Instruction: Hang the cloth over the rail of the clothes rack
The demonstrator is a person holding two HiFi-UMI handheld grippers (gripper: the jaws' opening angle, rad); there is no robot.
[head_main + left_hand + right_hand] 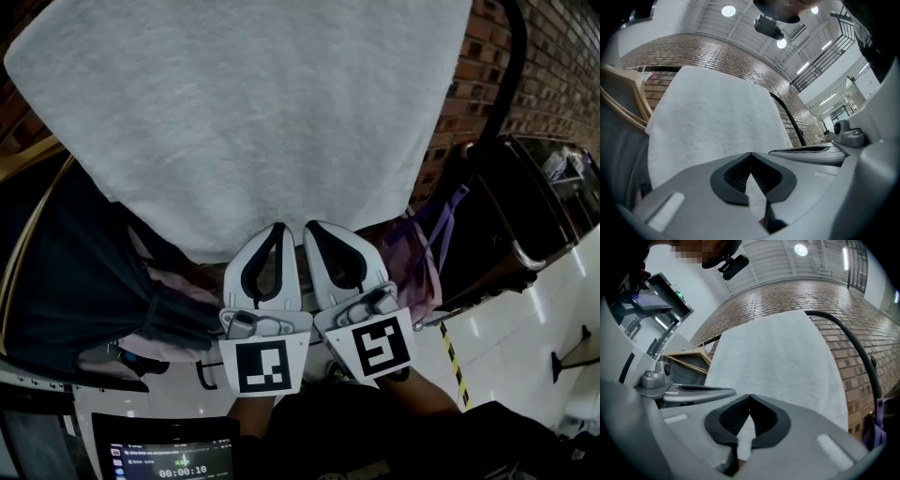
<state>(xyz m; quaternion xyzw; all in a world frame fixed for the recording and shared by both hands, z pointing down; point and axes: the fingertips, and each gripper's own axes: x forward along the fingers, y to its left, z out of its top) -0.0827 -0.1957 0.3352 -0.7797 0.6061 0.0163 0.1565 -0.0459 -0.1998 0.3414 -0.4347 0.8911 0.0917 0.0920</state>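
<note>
- While one white cloth (244, 122) hangs over the single black rail (507, 66), the head view shows two grippers, left gripper (278, 227) and right gripper (312, 226), side by side below that rail at the cloth's lower edge.
- Left gripper view: fingers closed, pinching cloth.
- Right gripper view: fingers likewise clamped on cloth.

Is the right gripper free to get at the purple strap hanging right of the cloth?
Probably not yet: the right gripper is shut on the lower edge of the white cloth. The purple strap hangs to its right with nothing between, so letting go should open the way.
</note>
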